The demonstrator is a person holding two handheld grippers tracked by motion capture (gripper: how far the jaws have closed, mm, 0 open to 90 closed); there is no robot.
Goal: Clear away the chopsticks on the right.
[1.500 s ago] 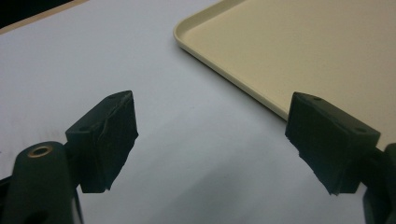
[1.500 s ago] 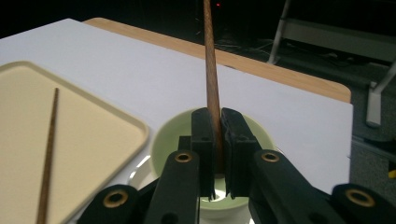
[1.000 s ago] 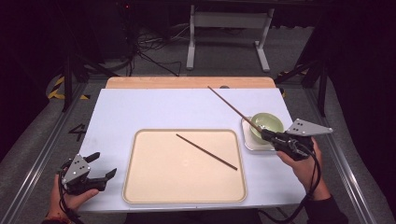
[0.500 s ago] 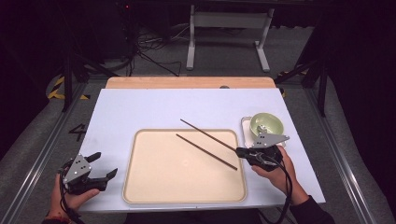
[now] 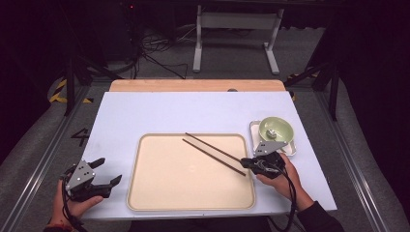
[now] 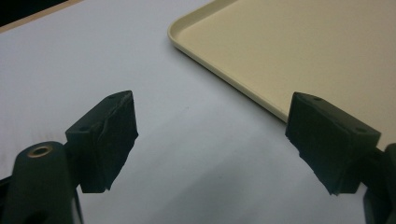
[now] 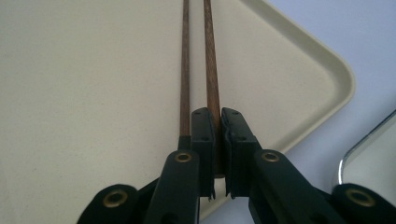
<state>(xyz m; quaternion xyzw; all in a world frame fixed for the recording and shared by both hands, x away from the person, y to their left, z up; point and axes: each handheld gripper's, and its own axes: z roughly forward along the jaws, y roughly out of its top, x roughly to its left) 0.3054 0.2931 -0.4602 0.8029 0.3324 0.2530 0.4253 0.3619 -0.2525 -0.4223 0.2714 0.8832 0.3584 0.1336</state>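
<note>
**Right hand-held gripper pinches a chopstick over the tray**

The right hand-held gripper (image 5: 247, 162) is at the right edge of the beige tray (image 5: 159, 193), and its jaws are pressed together on the end of one brown chopstick (image 7: 211, 74). In the right gripper view this chopstick runs straight away from the jaws over the tray. A second chopstick (image 7: 185, 70) lies just beside it on the left, almost parallel, and its near end passes outside the left jaw. In the high view both chopsticks lie slanted across the upper right part of the tray, close together. Behind the right hand there is a green bowl (image 5: 276, 129) that stands on a small metal tray (image 5: 253, 129), near the right side of the white surface (image 5: 193, 111).

The left hand-held gripper (image 5: 107, 172) rests at the front left corner of the surface, apart from the beige tray. Its jaws are spread wide and hold nothing
</note>
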